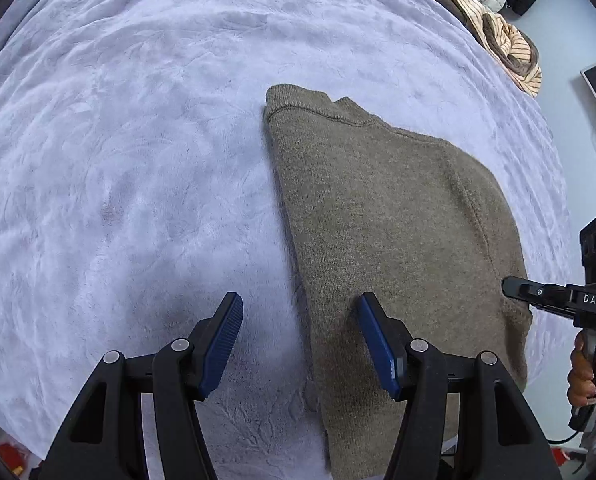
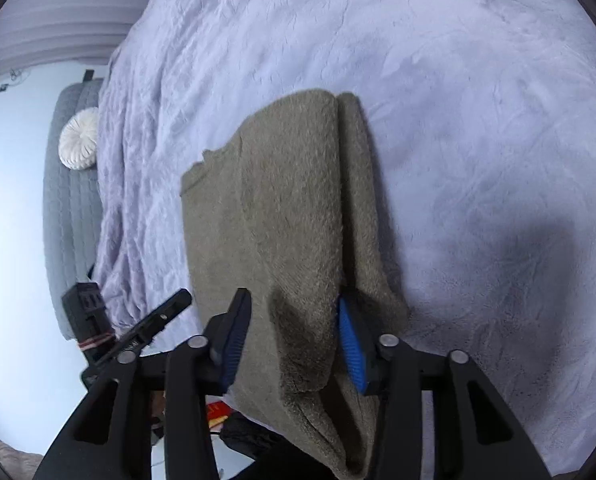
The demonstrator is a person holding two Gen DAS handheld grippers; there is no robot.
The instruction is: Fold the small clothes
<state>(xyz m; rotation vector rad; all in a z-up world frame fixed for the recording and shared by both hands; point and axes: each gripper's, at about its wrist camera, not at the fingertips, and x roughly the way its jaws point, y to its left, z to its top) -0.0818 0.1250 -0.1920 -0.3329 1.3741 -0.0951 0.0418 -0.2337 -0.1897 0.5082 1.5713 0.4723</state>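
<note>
A bed fills both views, covered in a pale lilac plush blanket (image 1: 137,160) with a rumpled nap. At its far corner, by the white wall, lies a heap of other clothes (image 1: 506,36): brown, cream-striped and black pieces tumbled together. From my right-hand camera I see a round white cushion (image 2: 79,138) leaning on a grey quilted panel (image 2: 69,208) along the bed's side.

The task's thing is an olive-brown knitted sweater (image 1: 378,220). It lies on the blanket near my edge of the bed, already folded lengthwise into a long strip, with its collar end pointing away from me and its near end reaching the bed's edge below my tools.

My left tongs (image 1: 299,298) point steeply down and stand open, holding nothing. They straddle the sweater's left edge, one blue pad over the knit and the other over bare blanket.

My right tongs (image 2: 293,300) sit at the sweater's opposite long edge. Their jaws stand apart with a raised fold of the knit between them. The right pad lies against the fabric and the left pad stands clear of the fold, so they do not clamp it. My right hand (image 1: 586,372) shows on its handle at the edge of the left view.
</note>
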